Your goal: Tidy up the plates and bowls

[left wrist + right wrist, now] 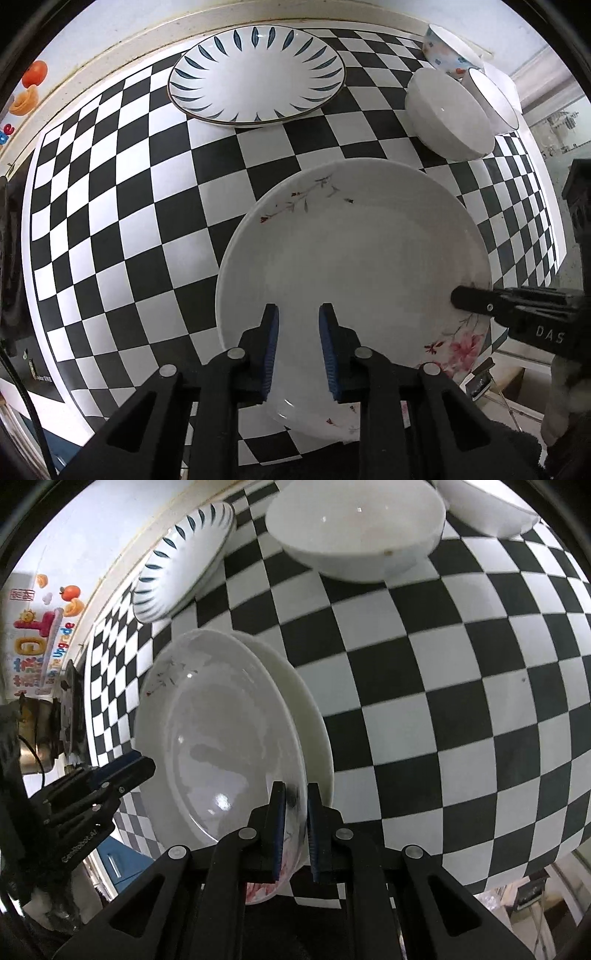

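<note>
Right gripper [295, 808] stood clenched on the three-o'clock rim of the white floral porcelain plate [354, 258] low over the checkered desk [110, 221], left gripper [297, 332] empty above it; next came stacking it onto the blue-leaf plate [256, 72] at eleven o'clock.

"DAS" marks the right gripper [471, 299]; "Upgrade" shows on a wall sticker [61, 638].

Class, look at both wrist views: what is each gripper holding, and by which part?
The right gripper clamps the floral plate by its rim. The left gripper holds nothing, pads clear above it.
</note>
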A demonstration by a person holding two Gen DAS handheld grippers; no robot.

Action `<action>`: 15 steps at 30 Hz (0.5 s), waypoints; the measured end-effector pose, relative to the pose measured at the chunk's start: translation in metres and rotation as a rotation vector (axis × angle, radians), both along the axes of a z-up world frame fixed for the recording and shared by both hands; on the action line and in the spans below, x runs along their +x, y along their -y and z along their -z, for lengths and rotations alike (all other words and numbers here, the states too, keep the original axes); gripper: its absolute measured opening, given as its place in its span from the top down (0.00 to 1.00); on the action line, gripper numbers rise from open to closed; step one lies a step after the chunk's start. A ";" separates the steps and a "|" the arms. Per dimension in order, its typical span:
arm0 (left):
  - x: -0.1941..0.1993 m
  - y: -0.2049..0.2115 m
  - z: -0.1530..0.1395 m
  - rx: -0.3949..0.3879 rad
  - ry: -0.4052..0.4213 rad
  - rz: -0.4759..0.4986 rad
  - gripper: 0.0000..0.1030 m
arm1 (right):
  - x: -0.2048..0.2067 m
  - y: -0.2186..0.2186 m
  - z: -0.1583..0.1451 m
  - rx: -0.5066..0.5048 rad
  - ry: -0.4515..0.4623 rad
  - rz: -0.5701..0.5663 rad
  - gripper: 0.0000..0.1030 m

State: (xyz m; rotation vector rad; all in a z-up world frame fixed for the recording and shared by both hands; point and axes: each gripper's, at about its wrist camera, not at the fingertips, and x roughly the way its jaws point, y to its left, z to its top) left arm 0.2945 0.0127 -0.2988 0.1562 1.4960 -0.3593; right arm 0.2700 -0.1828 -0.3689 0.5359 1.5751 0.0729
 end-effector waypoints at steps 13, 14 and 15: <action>0.123 -0.056 -0.066 -0.076 0.104 -0.249 0.64 | 0.070 0.011 -0.086 -0.012 0.109 -0.053 0.62; 0.135 -0.059 -0.063 -0.074 0.101 -0.258 0.64 | 0.087 0.011 -0.095 -0.007 0.145 -0.060 0.60; 0.152 -0.061 -0.055 -0.073 0.082 -0.267 0.64 | 0.108 0.010 -0.101 -0.007 0.179 -0.068 0.58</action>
